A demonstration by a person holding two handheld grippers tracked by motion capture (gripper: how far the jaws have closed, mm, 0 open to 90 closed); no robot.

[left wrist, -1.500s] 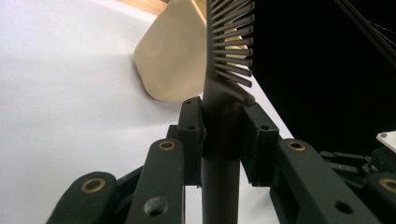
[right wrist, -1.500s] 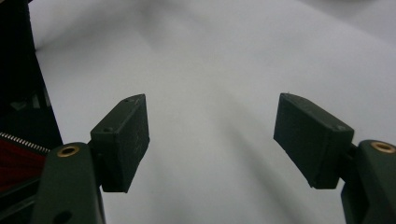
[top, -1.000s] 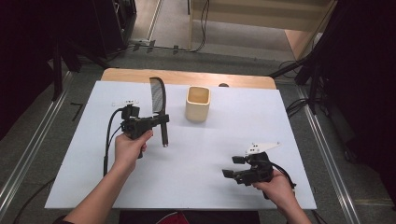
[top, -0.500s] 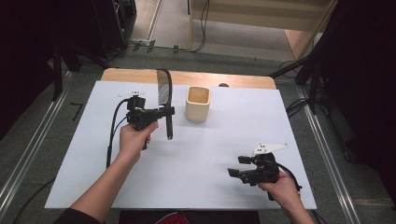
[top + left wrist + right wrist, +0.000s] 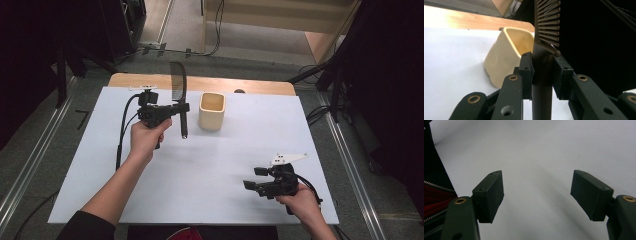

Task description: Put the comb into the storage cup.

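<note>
We see the left gripper (image 5: 176, 111) up off the white table sheet (image 5: 100, 165), clamped on a black comb (image 5: 179, 87). In the left gripper view the two pads grip the comb's round handle (image 5: 541, 82) just under where the teeth (image 5: 549, 22) begin, one pad on each side, tight against it. From the high view the comb stands roughly upright in the grip: the toothed part rises above the gripper toward the far wooden edge of the table (image 5: 240, 85), and the handle end hangs below it, clear of the sheet. The left hand (image 5: 145, 140) wraps the gripper's body, with its cable looping down beside the forearm.

Just to the right of the comb sits a cream square cup (image 5: 212, 111), upright and open at the top, near but not touching. In the left gripper view we catch the cup (image 5: 506, 55) behind the left jaw, its mouth facing up.

Over at the near right corner, the right gripper (image 5: 257, 181) sits low above the sheet in the right hand (image 5: 300, 200), well apart from comb and cup. Its own view shows the jaws spread wide, the pads (image 5: 490, 192) with nothing between them but bare white surface (image 5: 536, 157). At the left edge of that view we glimpse a red fabric with a zip (image 5: 434, 200).
</note>
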